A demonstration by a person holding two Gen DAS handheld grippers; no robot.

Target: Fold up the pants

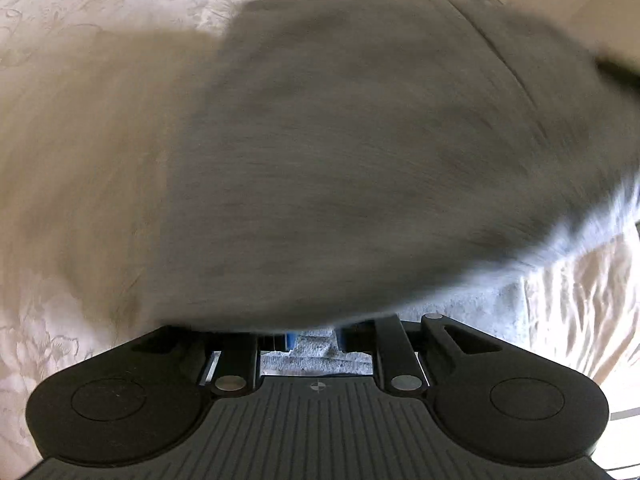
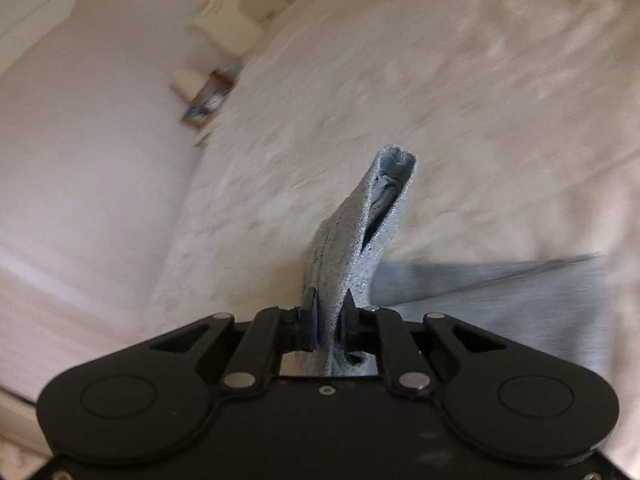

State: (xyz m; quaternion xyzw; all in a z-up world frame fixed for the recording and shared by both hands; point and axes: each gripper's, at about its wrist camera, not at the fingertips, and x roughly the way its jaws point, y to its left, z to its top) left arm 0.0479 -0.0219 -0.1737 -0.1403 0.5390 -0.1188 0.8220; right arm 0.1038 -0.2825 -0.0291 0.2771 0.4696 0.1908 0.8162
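left wrist view: heavy motion blur, fine detail unreadable.
left gripper (image 1: 311, 339): sits at 6 o'clock of frame, aimed forward and down over the bed. Fingertips buried under cloth; a light grey strip shows in the gap between the blue pads. Grip state: cannot tell, the tips are covered.
pants (image 1: 360, 152): grey sheet fills the frame centre, running 11 to 4 o'clock, draped over the gripper's front edge. A seam line runs from 1 towards 3 o'clock.
bedspread (image 1: 60, 160): cream with a floral pattern, visible at 9 to 12 o'clock and again at 4 o'clock.

right wrist view: milder blur.
right gripper (image 2: 328, 330): at 6 o'clock, pointing forward over the bed. Jaws narrow, clamped on a fold of the pants.
pants, right view (image 2: 362, 236): pale blue-grey hem stands up from the jaws towards 12 o'clock, its open end on top. The rest trails flat towards 3 to 4 o'clock on the bedspread.
headboard (image 2: 218, 4): white, carved, at 11 o'clock.
small items (image 2: 204, 96): at 10 o'clock beside the mattress edge, too blurred to identify.
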